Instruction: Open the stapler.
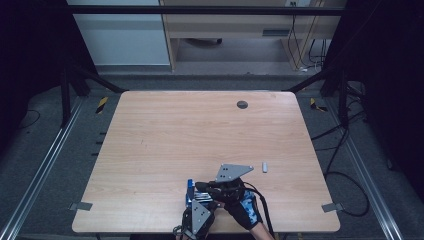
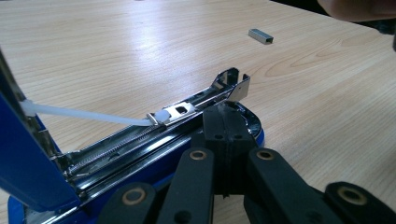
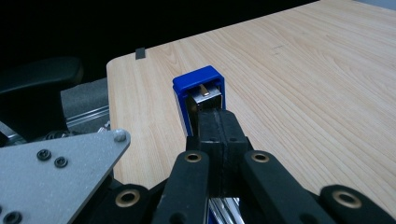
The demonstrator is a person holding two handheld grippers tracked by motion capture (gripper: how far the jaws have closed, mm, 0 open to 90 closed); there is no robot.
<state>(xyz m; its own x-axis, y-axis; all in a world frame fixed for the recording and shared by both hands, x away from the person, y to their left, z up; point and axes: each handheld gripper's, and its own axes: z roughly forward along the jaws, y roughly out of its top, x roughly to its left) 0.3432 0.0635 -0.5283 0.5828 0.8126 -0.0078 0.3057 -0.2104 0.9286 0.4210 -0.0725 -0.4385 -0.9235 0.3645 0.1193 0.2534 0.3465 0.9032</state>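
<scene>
The high view places the blue plastic and chrome stapler [image 1: 190, 192] near the wooden table's [image 1: 165, 140] near edge, under both grippers, with a small grey block of staples [image 1: 265, 166] lying well apart to the right. The left gripper [image 2: 226, 122] view reveals it opened: magazine rail, spring and white pusher exposed, jaws pressed together against its base. The right gripper [image 3: 218, 122], jaws likewise together, touches the raised blue lid.

High view looks down on table [image 1: 150, 150] — gripper views close, sharing stapler [image 2: 154, 140].
</scene>
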